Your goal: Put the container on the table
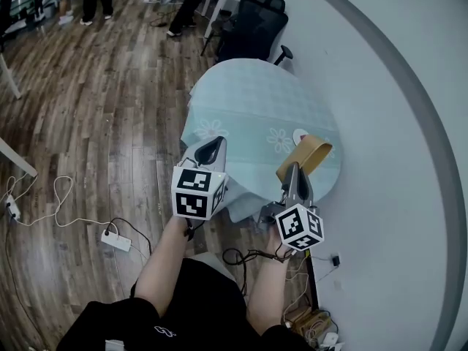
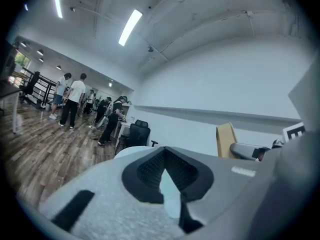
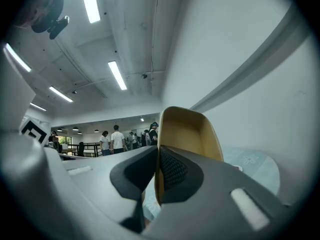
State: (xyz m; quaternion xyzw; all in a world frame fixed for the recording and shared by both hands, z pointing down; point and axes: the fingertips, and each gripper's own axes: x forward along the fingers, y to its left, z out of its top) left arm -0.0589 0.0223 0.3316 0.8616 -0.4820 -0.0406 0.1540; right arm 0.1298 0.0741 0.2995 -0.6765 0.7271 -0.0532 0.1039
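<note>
Container [image 1: 310, 153] clamped by its wall in right gripper [image 1: 293, 172], held tilted in the air over table [image 1: 252, 97] near edge, not yet set down. Left gripper [image 1: 211, 147] pinched together, empty, also over that edge.

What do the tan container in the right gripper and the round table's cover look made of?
The container: probably moulded plastic or pulp fibre; smooth matte tan walls, rounded corners, thin rim pinched by the right gripper. The table cover: likely fabric or vinyl cloth; pale blue, flower print, hangs off the edge.
</note>
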